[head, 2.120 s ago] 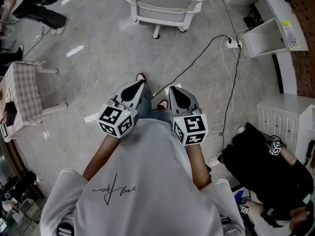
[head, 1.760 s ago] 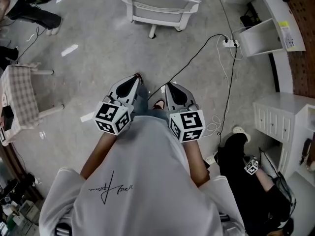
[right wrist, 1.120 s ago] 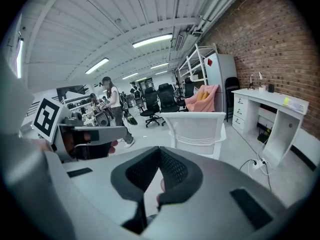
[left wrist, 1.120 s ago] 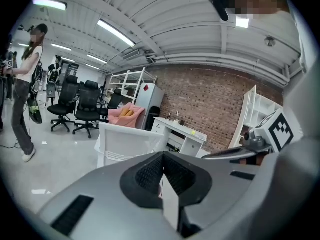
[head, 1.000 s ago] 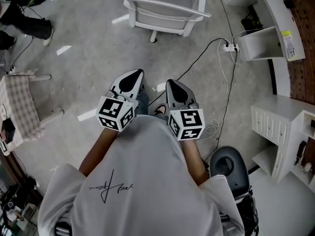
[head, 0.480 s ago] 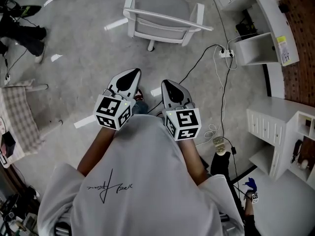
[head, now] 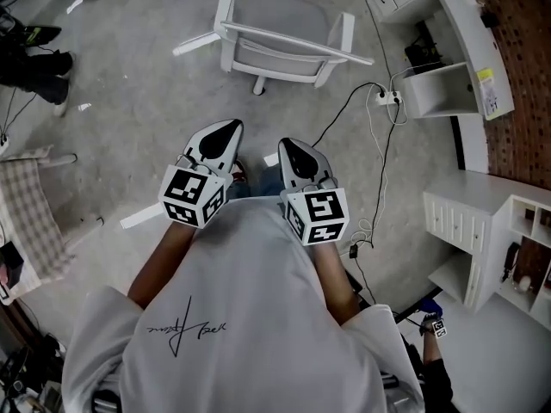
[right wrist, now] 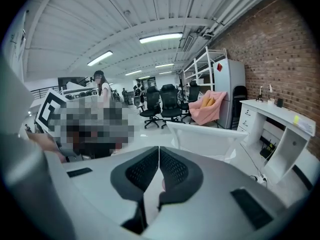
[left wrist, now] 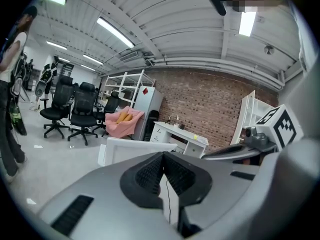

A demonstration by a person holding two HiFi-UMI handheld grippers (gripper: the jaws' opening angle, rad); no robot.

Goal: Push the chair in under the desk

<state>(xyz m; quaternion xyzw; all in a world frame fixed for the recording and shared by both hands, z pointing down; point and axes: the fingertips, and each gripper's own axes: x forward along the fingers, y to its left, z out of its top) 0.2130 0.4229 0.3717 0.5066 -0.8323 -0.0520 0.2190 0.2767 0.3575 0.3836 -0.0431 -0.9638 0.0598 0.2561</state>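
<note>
Holding both tools out side by side, you have the left gripper [head: 225,130] with its jaws pressed together on nothing, and the right gripper [head: 286,145] just as closed and empty. The chair [head: 285,34] stands well ahead of both, its back rail turned toward you, and neither gripper touches it.

The desk [head: 472,26] is ahead and off to the right of the right gripper, not in line with the chair. A straight shove would probably send the chair past the desk instead of under it. A push off-centre on the rail could spin the seat on its post. Closed tips may also slide off that thin rail.

A cable [head: 341,114] runs from near the right gripper to a power strip [head: 385,97] between chair and desk. The chair's base could catch it and drag the strip.
</note>
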